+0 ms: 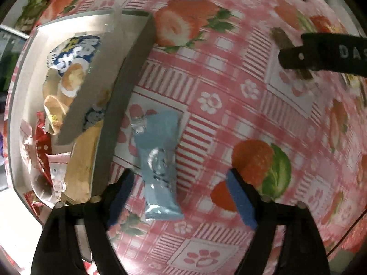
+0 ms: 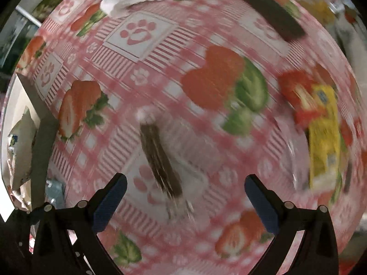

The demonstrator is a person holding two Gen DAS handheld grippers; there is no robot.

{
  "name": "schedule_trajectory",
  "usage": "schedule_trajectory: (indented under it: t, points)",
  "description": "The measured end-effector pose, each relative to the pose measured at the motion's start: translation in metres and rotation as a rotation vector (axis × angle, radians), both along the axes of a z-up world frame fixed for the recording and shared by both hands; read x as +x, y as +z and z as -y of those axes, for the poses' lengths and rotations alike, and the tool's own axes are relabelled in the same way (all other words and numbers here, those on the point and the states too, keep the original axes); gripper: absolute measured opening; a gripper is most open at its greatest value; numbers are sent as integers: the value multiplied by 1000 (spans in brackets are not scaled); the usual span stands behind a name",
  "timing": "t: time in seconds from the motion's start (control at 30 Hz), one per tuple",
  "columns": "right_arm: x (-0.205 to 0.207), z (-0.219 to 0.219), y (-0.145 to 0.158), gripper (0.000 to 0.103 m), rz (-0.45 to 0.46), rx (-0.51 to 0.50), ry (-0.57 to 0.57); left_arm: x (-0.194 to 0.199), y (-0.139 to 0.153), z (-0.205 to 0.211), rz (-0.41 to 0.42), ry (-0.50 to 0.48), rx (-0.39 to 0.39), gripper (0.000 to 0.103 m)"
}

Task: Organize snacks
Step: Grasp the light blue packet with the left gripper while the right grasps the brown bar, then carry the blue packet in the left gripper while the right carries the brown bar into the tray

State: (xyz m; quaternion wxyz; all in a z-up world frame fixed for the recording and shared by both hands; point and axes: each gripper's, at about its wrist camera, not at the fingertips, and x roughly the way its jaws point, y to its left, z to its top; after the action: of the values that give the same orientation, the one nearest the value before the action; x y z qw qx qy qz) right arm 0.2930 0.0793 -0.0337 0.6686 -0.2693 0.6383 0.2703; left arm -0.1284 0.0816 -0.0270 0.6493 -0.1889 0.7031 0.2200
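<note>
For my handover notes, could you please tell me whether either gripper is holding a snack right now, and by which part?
Nothing is held: the left gripper is open above the blue packet, the right gripper open above the brown bar.

White letters "DAS", cut off by the frame's right edge, stand on the black body of the right gripper (image 1: 325, 55) as seen from the left wrist view. A blue-and-white snack bag (image 1: 71, 68) inside the grey box (image 1: 128, 87) carries large white lettering that cannot be made out, and the dark print on the light-blue packet (image 1: 158, 160) lying on the bench just beside the box is likewise unreadable. In the right wrist view the yellow packet (image 2: 324, 142) bears a small blue mark, too blurred to read.
</note>
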Motion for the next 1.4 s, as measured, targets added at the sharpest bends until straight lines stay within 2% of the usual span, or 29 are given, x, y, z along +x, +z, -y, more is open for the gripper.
schedule_trajectory:
  t: [0.07,0.1,0.17,0.2,0.23,0.27,0.37,0.4,0.47,0.53,0.67,0.77,0.87,1.1,1.2,1.4]
  points:
    - [2,-9,-7,103,6,-17,34,4,-2,-5,-3,22,-13,91]
    - [2,-12,-10,95,4,-24,47,6,-2,-8,-5,30,-16,92]
    - [-1,-14,-7,87,20,-13,75,8,-4,-11,-7,36,-19,95]
    - [-4,-15,-5,75,28,-4,94,8,-5,-13,-5,40,-22,95]
    - [-11,-16,-1,53,36,5,114,9,-5,-14,2,47,-33,95]
    - [-15,-14,3,43,41,12,126,14,-7,-18,4,50,-44,95]
    - [-17,-3,5,41,-15,41,100,23,-3,-18,20,19,-43,85]
    - [-18,3,5,40,-40,58,80,29,-1,-15,28,-5,-39,77]
    - [-19,27,5,40,-110,107,4,34,5,-8,46,-64,-30,57]
    - [-26,55,6,40,-139,120,-51,38,9,-4,53,-113,-35,26]
    - [-49,106,6,40,-194,133,-157,34,15,0,87,-133,-106,25]
    - [-70,139,7,40,-230,151,-236,25,30,3,130,-164,-136,25]
    - [-91,164,6,40,-269,166,-296,16,44,5,139,-196,-150,25]
    - [-128,167,25,41,-286,180,-313,-8,79,-5,124,-231,-82,25]
    - [-144,160,33,41,-280,193,-314,-35,90,-3,131,-238,-43,25]
    - [-163,111,49,41,-246,217,-287,-64,99,-26,141,-257,0,25]
